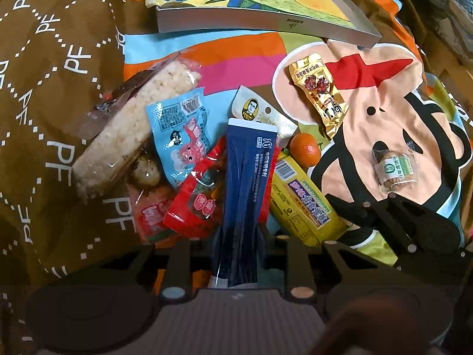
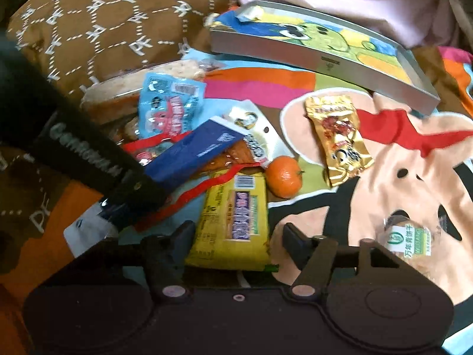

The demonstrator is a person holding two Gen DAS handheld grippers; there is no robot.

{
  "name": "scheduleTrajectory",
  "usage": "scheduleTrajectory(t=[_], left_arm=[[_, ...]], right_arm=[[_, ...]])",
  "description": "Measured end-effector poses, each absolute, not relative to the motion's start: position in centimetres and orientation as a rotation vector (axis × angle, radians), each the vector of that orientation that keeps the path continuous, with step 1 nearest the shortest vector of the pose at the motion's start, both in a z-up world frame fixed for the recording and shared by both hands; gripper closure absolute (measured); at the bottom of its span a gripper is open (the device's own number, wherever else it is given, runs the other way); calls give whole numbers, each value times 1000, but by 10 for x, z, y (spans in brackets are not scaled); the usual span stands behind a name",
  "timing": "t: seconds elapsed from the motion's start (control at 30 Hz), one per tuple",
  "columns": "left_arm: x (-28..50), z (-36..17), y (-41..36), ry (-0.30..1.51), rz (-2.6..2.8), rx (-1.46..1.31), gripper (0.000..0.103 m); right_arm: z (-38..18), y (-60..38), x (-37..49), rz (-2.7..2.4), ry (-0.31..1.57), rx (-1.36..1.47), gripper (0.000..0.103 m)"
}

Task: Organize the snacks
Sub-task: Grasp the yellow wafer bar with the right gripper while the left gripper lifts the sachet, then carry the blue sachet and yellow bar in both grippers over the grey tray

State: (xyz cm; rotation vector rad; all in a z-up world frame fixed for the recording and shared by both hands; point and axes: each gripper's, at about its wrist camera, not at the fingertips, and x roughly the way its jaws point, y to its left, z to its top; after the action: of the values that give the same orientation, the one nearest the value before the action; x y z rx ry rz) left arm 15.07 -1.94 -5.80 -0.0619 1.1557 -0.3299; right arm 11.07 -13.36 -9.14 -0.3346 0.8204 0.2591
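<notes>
Looking along the left gripper (image 1: 236,236) in the left wrist view, the dark blue sachet (image 1: 246,195) is sitting clamped between the two fingers, its long axis running straight ahead in line with them and its white-edged far end pointing toward the grey tray (image 1: 266,26) at the top of the frame. It is overlapping the red packet (image 1: 195,204) on one side and the yellow packet (image 1: 301,204) on the other, with the small orange (image 1: 304,149) just beyond. The right gripper (image 1: 348,213) is showing at the lower right, lying beside the yellow packet. Turning to the right wrist view, the right gripper (image 2: 236,233) is hovering with its fingers spread apart and nothing between them but the near end of the yellow packet (image 2: 233,222), whose long axis is running forward and away, roughly in line with the fingers. The dark blue sachet (image 2: 195,153) is slanting up and to the right out of the left gripper (image 2: 136,195), well short of the grey tray (image 2: 322,59), which is lying farther off across the cartoon-print cloth (image 2: 414,177). Judging from this, the left side is already carrying its item and the tray is lying ahead of it, while the right side is nearest the yellow packet.
</notes>
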Motion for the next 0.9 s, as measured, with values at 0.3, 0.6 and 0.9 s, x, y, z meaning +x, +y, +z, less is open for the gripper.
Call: scheduleTrajectory(t=[0.3,0.6,0.9], left_arm=[[145,-49,-18,1105,-352,-59,77],[136,-35,-15,1014,-348,-72,77],[147,-13,-13,869,-273,-89,77]], right_arm=[[-98,-108,80,213,667,-706,54],[-115,-100,49,109,405,-1101,54],[-96,-107,54,73,246,-1112,54]])
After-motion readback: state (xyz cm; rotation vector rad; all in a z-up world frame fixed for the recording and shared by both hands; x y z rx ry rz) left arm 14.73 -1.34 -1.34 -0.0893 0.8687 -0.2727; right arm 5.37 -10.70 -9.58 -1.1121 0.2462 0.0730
